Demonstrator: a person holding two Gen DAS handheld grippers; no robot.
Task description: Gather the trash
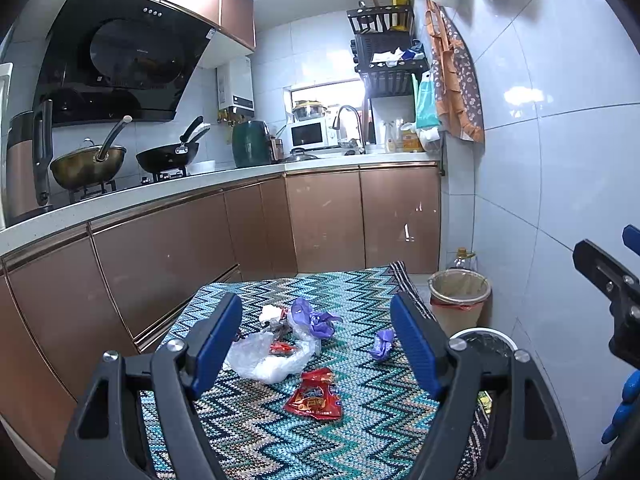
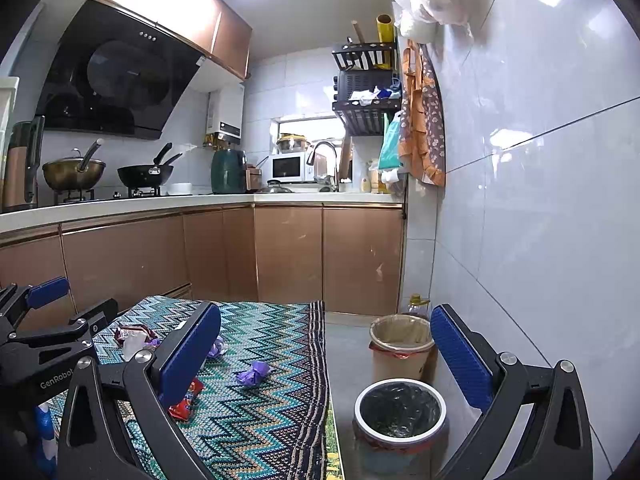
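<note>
Trash lies on a table with a zigzag cloth (image 1: pixel 360 432): a red snack wrapper (image 1: pixel 315 394), a clear plastic bag (image 1: pixel 272 354), a purple crumpled bag (image 1: pixel 312 316), a small purple wad (image 1: pixel 382 343) and a white scrap (image 1: pixel 270 313). My left gripper (image 1: pixel 316 340) is open and empty, above the near part of the table. My right gripper (image 2: pixel 324 356) is open and empty, over the table's right edge. The purple wad (image 2: pixel 253 373) and red wrapper (image 2: pixel 185 400) show there too. A white-rimmed bin with a black liner (image 2: pixel 400 408) stands on the floor, right of the table.
A second, beige bin with a tan liner (image 2: pixel 400 344) stands behind the first, with an oil bottle (image 2: pixel 418 306) behind it. A tiled wall (image 2: pixel 540 240) runs close on the right. Brown cabinets (image 1: pixel 200 248) and a counter with pans lie to the left and ahead.
</note>
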